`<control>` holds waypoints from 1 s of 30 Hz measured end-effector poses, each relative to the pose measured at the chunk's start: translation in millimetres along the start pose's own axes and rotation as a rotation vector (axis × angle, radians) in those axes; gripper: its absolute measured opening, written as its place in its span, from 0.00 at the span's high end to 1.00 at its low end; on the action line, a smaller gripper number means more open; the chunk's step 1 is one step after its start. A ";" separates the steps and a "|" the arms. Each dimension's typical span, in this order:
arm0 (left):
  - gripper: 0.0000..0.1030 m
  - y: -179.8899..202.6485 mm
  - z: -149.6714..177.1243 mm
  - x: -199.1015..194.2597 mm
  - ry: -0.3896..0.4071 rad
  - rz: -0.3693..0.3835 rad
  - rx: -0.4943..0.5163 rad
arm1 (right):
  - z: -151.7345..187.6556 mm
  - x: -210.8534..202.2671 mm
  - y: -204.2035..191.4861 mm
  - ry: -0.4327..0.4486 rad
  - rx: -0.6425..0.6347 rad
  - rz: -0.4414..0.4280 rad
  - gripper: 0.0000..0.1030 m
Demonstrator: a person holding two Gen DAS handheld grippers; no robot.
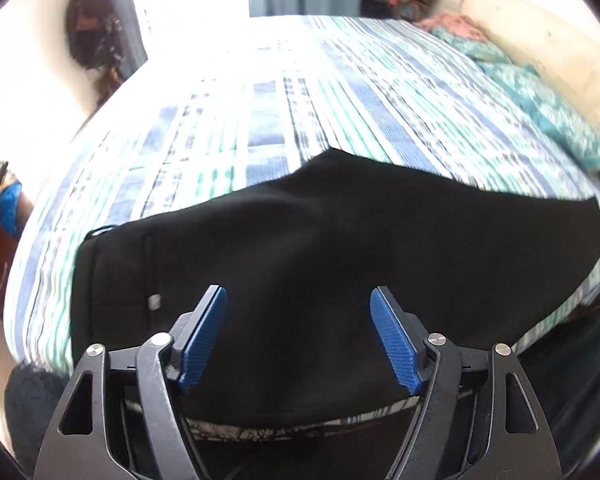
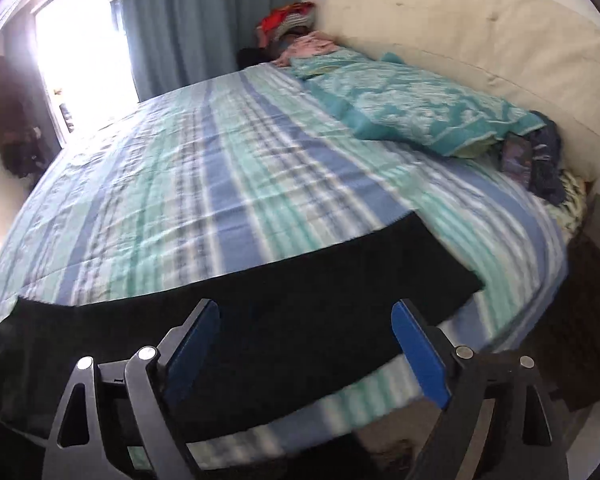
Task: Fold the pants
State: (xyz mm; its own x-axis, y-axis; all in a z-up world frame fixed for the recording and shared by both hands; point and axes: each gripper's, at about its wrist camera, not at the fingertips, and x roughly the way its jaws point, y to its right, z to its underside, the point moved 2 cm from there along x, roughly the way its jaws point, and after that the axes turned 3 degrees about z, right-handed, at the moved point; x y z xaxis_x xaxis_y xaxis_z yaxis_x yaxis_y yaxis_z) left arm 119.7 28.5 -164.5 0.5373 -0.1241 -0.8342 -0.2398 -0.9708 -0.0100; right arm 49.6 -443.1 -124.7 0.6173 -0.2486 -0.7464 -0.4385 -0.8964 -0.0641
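Pants point(image 1: 320, 248) lie flat on the striped bedsheet point(image 1: 220, 120), untouched.

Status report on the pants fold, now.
Left gripper open, right gripper open, both empty. Black pants flat on striped bedsheet. Nothing in the way.

Strong daylight floods through the window point(image 2: 84, 52), blown out to pure white in both views. Glare washes the striped bedsheet point(image 1: 228, 92). Fisheye bends the edges; the black pants point(image 1: 320, 240) lose detail.
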 end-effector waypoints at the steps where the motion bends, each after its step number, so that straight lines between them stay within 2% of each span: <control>1: 0.44 7.3 1.7 14.5 -0.033 -0.007 0.047 | 6.9 2.5 -31.1 -0.014 -0.019 -0.056 0.15; 2: 0.53 13.7 9.5 28.3 -0.086 -0.015 0.081 | 16.3 5.2 -62.1 -0.030 -0.039 -0.110 0.15; 3: 0.56 15.9 19.5 37.1 -0.128 -0.023 0.091 | 27.3 7.5 -92.4 -0.047 -0.059 -0.160 0.15; 4: 0.55 16.3 28.8 39.0 -0.124 -0.022 0.087 | 39.6 8.5 -121.0 -0.063 -0.078 -0.204 0.15; 6: 0.43 13.4 41.1 34.5 -0.069 -0.037 0.077 | 67.2 9.4 -168.2 -0.089 -0.110 -0.275 0.15; 7: 0.31 11.5 46.1 34.1 -0.077 -0.047 0.065 | 80.7 9.7 -186.3 -0.095 -0.130 -0.296 0.15; 8: 0.25 8.8 48.0 33.7 -0.081 -0.046 0.047 | 95.4 10.0 -201.5 -0.094 -0.153 -0.300 0.15; 11: 0.20 12.2 48.1 43.1 -0.085 -0.032 0.015 | 132.3 24.5 -235.2 -0.138 -0.289 -0.255 0.15; 12: 0.19 11.6 49.3 44.0 -0.085 -0.033 0.017 | 143.5 30.5 -237.8 -0.171 -0.333 -0.242 0.14; 14: 0.16 12.8 50.0 43.5 -0.081 -0.041 0.026 | 153.3 32.2 -239.6 -0.146 -0.390 -0.216 0.09; 19: 0.11 14.7 49.5 45.9 -0.078 -0.047 0.022 | 156.6 38.6 -233.7 -0.155 -0.355 -0.256 0.00; 26: 0.05 10.0 49.4 44.0 -0.068 -0.034 0.008 | 156.1 35.8 -236.4 -0.141 -0.356 -0.249 0.00; 30: 0.05 4.5 44.9 42.8 -0.081 -0.028 0.002 | 158.0 34.2 -236.5 -0.145 -0.354 -0.243 0.00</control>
State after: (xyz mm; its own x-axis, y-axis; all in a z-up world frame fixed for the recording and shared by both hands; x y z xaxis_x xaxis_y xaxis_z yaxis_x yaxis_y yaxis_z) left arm 105.2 28.1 -225.0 0.4768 -0.0803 -0.8753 -0.2272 -0.9732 -0.0345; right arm 71.2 -181.6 -239.7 0.5659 0.0156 -0.8244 -0.0263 -0.9990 -0.0370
